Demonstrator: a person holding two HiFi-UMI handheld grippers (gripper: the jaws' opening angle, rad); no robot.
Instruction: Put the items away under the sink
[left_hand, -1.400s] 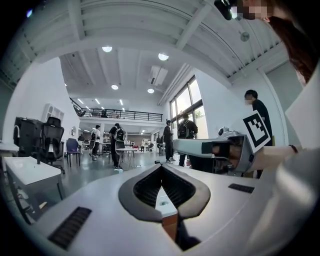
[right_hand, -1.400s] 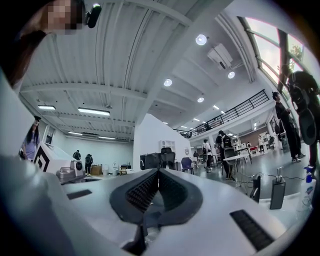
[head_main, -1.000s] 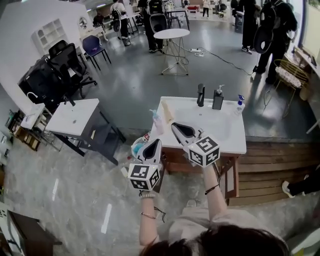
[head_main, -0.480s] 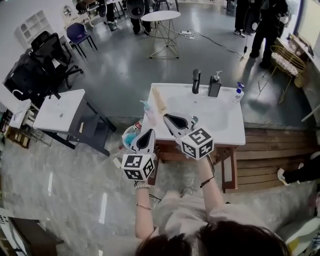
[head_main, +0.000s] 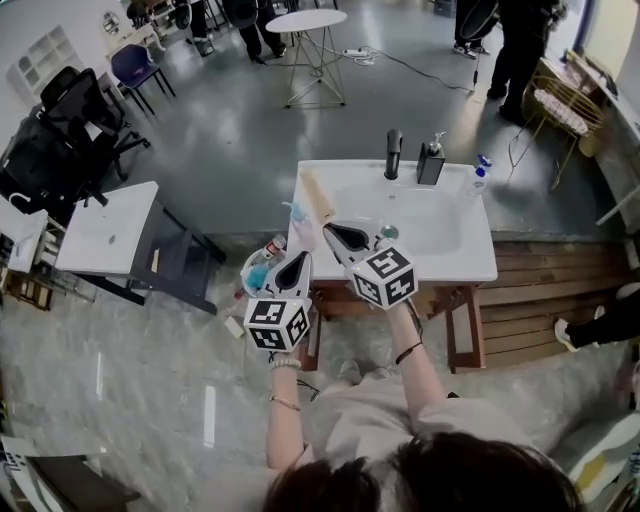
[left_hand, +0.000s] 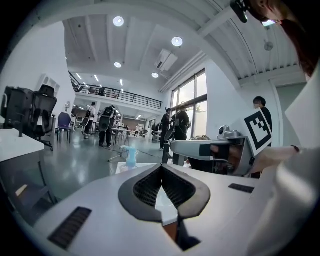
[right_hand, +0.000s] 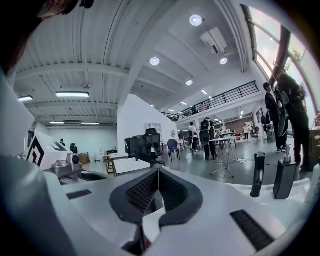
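Both sets of jaws are pressed together, empty. The left hand-held gripper (head_main: 300, 260) faces the upright spray bottle (head_main: 299, 230) on the sink (head_main: 470, 262) rim just ahead. The right hand-held gripper (head_main: 330, 232) sits near the roll (head_main: 318, 195), which lies lengthwise away from it.

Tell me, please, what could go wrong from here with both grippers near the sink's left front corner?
1. The left gripper and right gripper are both shut and empty; reaching in like that could knock the spray bottle off the left edge of the sink counter instead of gripping it.
2. The tan roll lies along that same edge and might roll off if nudged.
3. The grippers sit close together and could bump.
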